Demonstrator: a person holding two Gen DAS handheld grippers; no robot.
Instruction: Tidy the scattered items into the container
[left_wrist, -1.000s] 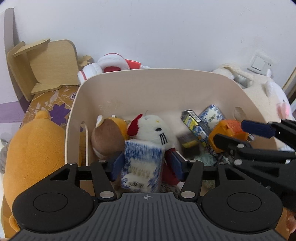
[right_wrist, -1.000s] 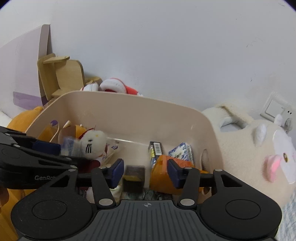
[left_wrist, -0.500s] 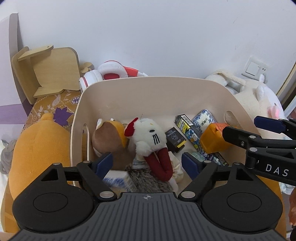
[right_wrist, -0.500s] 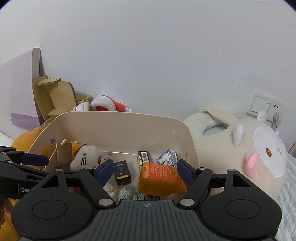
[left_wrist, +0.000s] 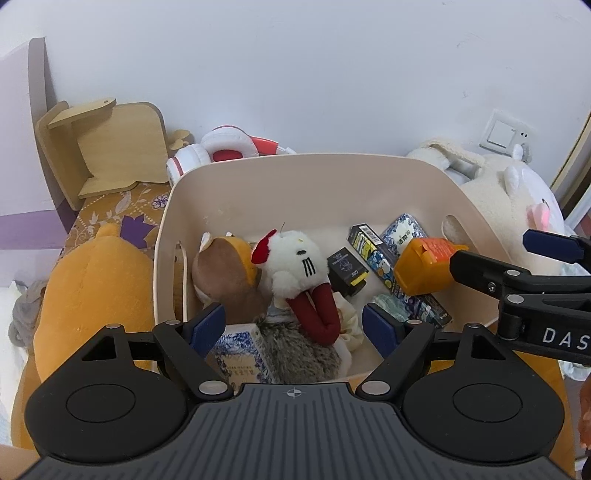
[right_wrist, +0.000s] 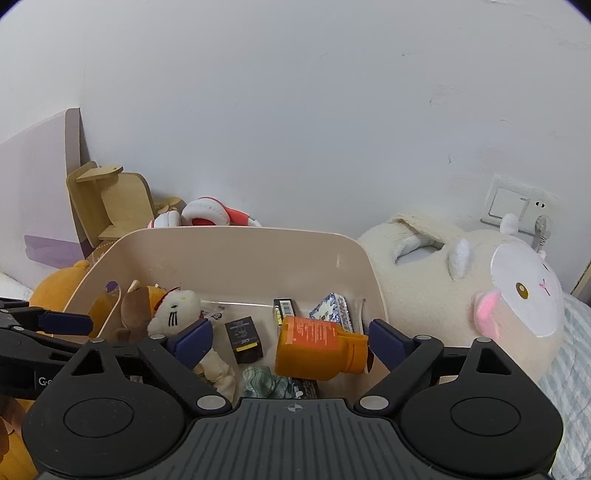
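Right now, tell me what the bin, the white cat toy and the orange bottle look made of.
Bin: likely moulded plastic, smooth matte beige walls, cut-out handles.
White cat toy: plush fabric, fuzzy pile, stitched whiskers.
Orange bottle: probably plastic, opaque, slight sheen, printed label.

Floral brown bed cover (left_wrist: 110, 210), beige bin (left_wrist: 295, 177), orange plush (left_wrist: 92, 288), wooden stand (left_wrist: 110, 147), headphones (left_wrist: 221, 146)

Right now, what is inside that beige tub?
The beige tub holds a white cat plush, a brown bear plush, an orange bottle, a small black box, patterned packets and cloth. Whatever lies beneath the pile is covered.
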